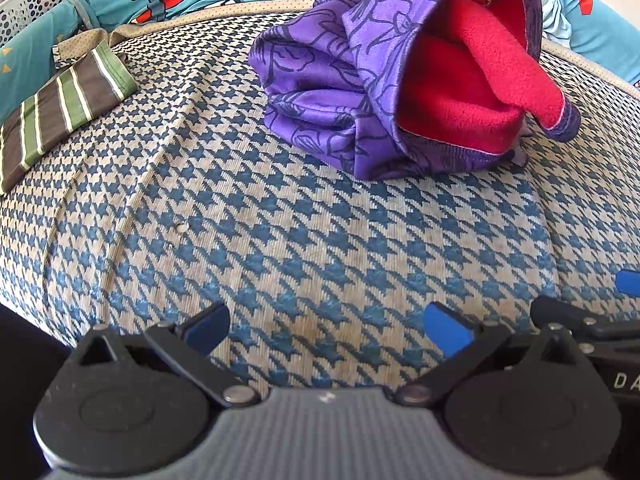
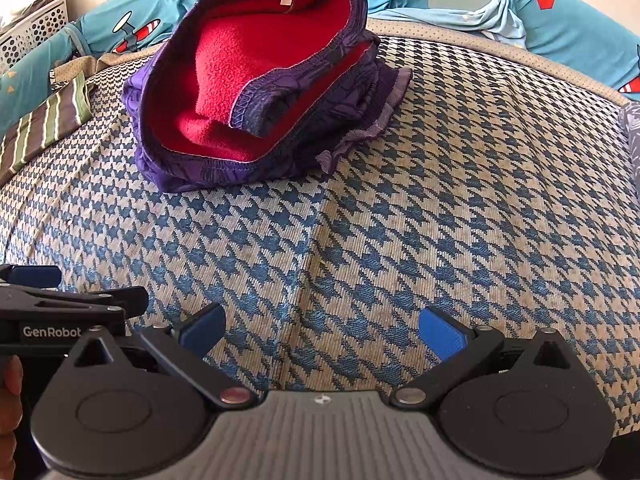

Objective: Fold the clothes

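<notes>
Houndstooth cloth [image 1: 304, 240] in blue and beige covers the whole surface under both tools, bare between the spread fingers. Teal bedding [image 2: 568, 32] printed with red-and-white aeroplanes runs along the far edge, beyond everything else. Ahead of the left gripper [image 1: 328, 326] and off to its right sits the purple garment [image 1: 320, 92], bundled into a thick roll with dark line drawings on the outside and its red fleece lining [image 1: 472, 80] gaping at the open end; from the right gripper [image 2: 322, 330] the same bundle lies ahead and to the left, well apart from the fingertips, a small white tag showing inside. A striped piece [image 1: 68, 112] in green, brown and white lies flat far ahead-left of the left gripper, near the cloth's edge. A white perforated basket [image 1: 32, 4] stands behind it at the far left corner. Both grippers hover side by side with jaws wide apart, holding nothing.
</notes>
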A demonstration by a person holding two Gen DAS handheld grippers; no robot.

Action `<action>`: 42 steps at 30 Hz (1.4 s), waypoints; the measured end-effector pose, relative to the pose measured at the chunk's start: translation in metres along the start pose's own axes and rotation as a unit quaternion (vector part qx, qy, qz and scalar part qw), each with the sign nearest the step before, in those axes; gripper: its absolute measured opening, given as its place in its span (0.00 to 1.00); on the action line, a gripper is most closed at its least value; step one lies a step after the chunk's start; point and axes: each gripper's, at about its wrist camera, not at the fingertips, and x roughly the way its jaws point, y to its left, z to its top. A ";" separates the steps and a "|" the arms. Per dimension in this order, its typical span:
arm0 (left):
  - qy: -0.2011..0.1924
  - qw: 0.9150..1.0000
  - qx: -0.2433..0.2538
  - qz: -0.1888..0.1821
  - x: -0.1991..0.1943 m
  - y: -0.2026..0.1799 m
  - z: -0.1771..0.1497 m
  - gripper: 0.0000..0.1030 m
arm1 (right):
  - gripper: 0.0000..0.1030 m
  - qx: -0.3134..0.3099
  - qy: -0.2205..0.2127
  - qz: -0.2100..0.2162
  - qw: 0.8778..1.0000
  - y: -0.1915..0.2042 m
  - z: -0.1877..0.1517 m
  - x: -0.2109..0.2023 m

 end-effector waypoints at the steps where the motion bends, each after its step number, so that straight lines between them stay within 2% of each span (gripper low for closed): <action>1: 0.000 1.000 0.000 0.000 0.000 0.000 0.000 1.00 | 1.00 0.000 0.000 0.000 1.000 0.000 0.000 0.000; 42: 0.002 1.000 0.005 0.002 0.005 -0.003 0.002 1.00 | 1.00 -0.003 0.007 -0.002 1.000 0.002 -0.002 0.004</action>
